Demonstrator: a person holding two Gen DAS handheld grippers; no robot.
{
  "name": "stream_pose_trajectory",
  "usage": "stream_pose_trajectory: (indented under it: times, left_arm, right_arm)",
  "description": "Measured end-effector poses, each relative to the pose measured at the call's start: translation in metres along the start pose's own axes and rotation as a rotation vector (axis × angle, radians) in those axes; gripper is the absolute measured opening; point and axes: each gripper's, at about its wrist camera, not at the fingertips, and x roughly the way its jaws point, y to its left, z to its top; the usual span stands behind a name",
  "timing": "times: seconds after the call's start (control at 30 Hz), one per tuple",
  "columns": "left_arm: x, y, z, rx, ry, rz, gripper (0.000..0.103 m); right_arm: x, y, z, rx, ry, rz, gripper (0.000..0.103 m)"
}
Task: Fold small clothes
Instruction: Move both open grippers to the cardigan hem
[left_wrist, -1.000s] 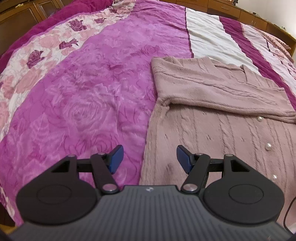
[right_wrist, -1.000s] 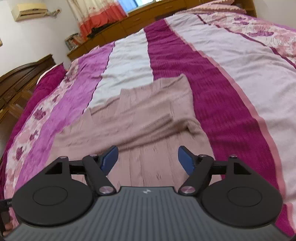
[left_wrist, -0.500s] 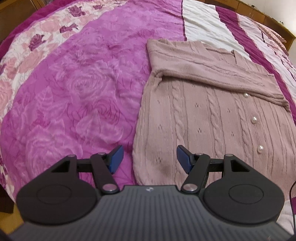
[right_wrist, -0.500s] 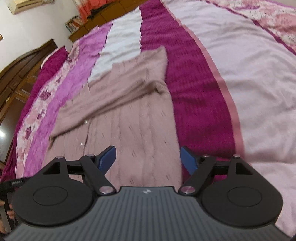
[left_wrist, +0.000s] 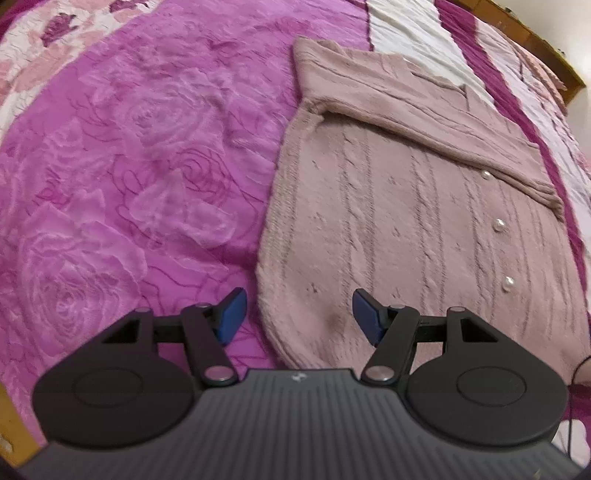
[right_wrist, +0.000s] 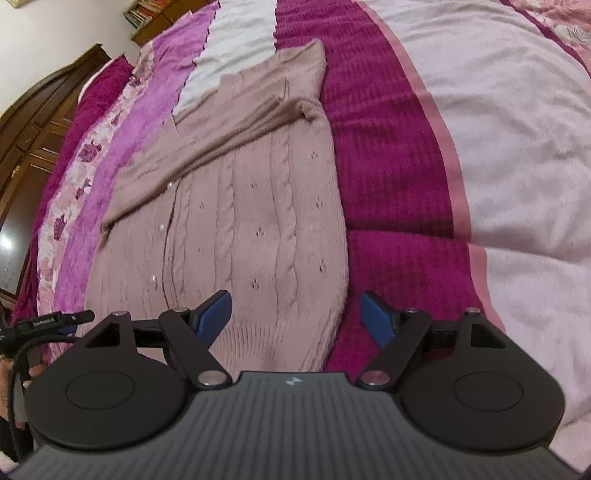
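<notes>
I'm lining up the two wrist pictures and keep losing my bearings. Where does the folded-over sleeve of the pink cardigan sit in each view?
Left wrist: the folded sleeve runs as a band across the upper right, sloping down to the right over the cardigan.
Right wrist: the folded sleeve crosses the upper left, sloping down to the left.
Shared landmark: the row of pearl buttons below the sleeve's cuff end.

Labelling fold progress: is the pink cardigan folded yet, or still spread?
Partly folded. Both sleeves lie crossed over the chest of the cardigan, but its body is still spread full length on the bedspread, hem unfolded.
</notes>
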Motion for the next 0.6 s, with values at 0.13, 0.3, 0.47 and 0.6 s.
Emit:
stream_pose_trajectory:
  times: [0.13,0.3,0.47,0.6]
  left_arm:
    - [0.001,-0.001,-0.008,-0.007,0.028,-0.112,0.065]
    - [0.009,0.001,-0.014,-0.058,0.047,-0.186,0.065]
    - [0.013,-0.011,-0.016,-0.018,0.058,-0.155,0.065]
    - [0.019,-0.016,-0.018,0.018,0.065,-0.139,0.065]
  right_arm:
    - [-0.002,-0.003,-0.003,0.018,0.029,0.043,0.082]
    - [0.002,-0.006,-0.007,0.042,0.040,0.079,0.082]
    - [0.013,0.000,-0.010,0.031,0.053,0.089,0.082]
    - [0.023,0.015,-0.014,-0.058,0.063,0.058,0.082]
